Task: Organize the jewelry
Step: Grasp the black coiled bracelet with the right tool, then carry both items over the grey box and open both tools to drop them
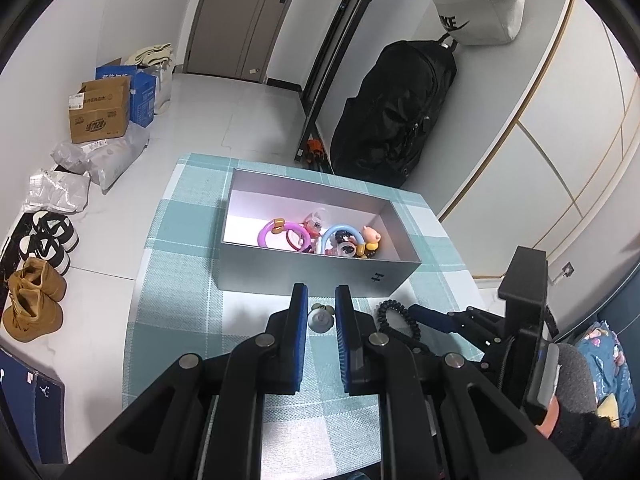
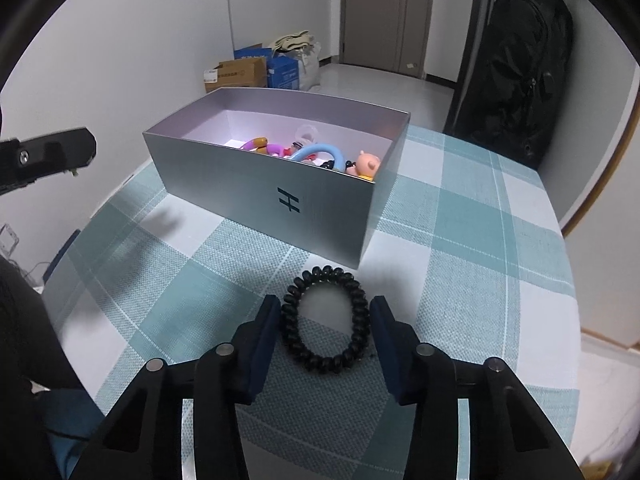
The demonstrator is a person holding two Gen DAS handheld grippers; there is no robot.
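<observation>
Right wrist view, lower centre: a black spiral hair tie (image 2: 325, 319) lies flat on the teal-and-white checked tablecloth (image 2: 460, 248), and your right gripper (image 2: 325, 322) straddles it with the fingers spread; the left pad looks to touch the coil or nearly so, the right pad stands clear of it. Nothing is pinched yet. Just beyond the tie, toward the upper centre of the frame, stands the open silver box (image 2: 256, 184). Inside it you can see a blue ring (image 2: 320, 151), a pink pig figure (image 2: 367, 164) and other small coloured trinkets.

Left wrist view, lower centre: your left gripper (image 1: 322, 312) brackets a small pale round trinket (image 1: 320, 317) that seems to rest on the cloth. The fingers are spread a little, and whether either pad touches it cannot be told. The box holds a purple ring (image 1: 276, 235) at the middle of this frame, beside the blue one.

Judged progress: most pieces already sit in the box. Two remain on the table in front of it, one between each pair of fingers. Left to do: close on each, lift it over the near wall, and release it inside.
</observation>
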